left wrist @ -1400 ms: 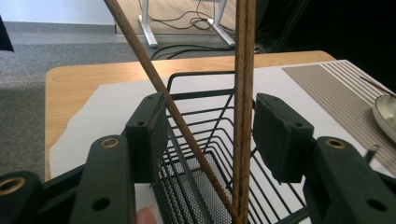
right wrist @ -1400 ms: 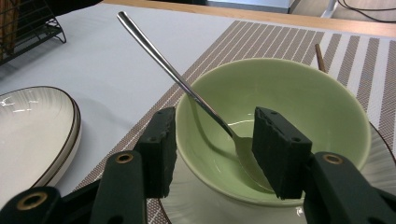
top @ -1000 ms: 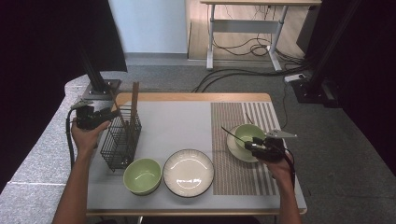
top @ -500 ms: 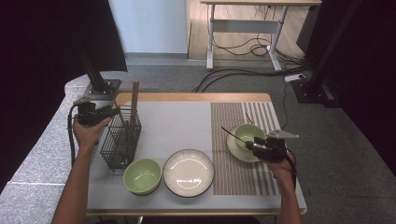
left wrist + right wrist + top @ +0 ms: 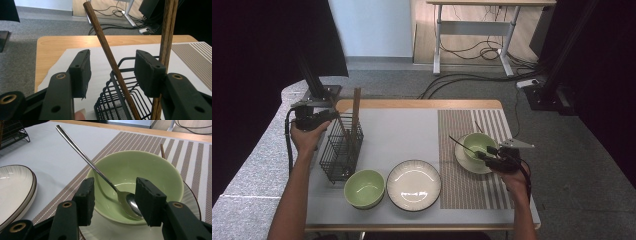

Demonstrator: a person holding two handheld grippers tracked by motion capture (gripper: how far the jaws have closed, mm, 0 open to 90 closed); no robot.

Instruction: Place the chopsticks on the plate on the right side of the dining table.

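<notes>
- The left tongs (image 5: 112, 72) stand wide open at the top of the black wire basket (image 5: 341, 150), at the left end of the tabletop (image 5: 407, 132). They grip nothing.
- 1 wooden chopstick (image 5: 107, 52) leans across the gap between the jaws; a 2nd wooden chopstick (image 5: 167, 32) stands upright just past the right-hand jaw.
- To take the leaning stick cleanly, I would centre it between the pads before closing, and keep the upright one outside the grip so the 2 do not cross.
- Lift along the stick's own line, so it does not lever against the basket wires.
- The right tongs (image 5: 115, 200) are also wide open, holding nothing, low at the near rim of the green bowl (image 5: 147, 172) on its saucer (image 5: 462, 161) on the striped mat (image 5: 462, 190).
- The metal spoon (image 5: 100, 173) rests with its head in the bowl, handle slanting up and out over the rim.
- A hold on the neck looks steadier than one on the slippery head; close gently so the bowl stays put.
</notes>
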